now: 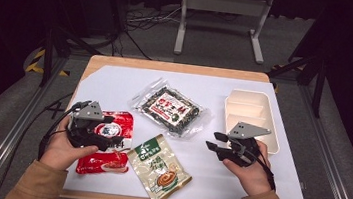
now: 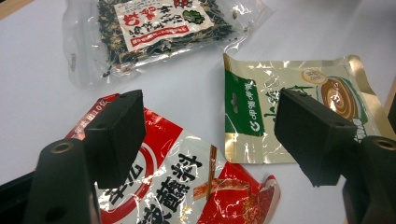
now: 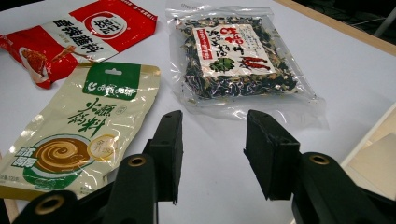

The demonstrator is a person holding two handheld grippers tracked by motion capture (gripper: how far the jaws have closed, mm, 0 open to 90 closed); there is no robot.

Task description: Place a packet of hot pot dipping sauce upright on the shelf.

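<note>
Two grippers sit low over the near half of the table (image 1: pixel 274 191), and I see nothing pinched in either one. My left gripper (image 1: pixel 91 130) hovers above the red pouch (image 1: pixel 108 147), which lies toward the near left corner of the white sheet; in the left gripper view its jaws stand spread wide, the red pouch (image 2: pixel 187 186) showing below and between them, and I cannot tell whether either pad touches the foil. Just to the right of it lies the green-and-cream pouch (image 1: pixel 159 168), close to the near edge, its corner beside the red one.

My right gripper (image 1: pixel 217 144) hangs over bare sheet toward the near right, jaws parted with a clear gap and only white surface between them in the right gripper view. Ahead of those jaws I see the clear bag of dark dried mix (image 3: pixel 233 65) near the table's middle, with the green-and-cream pouch (image 3: pixel 79 130) off to one side. A cream divided tray (image 1: pixel 232 103) rests along the right edge, just behind the right gripper.
</note>
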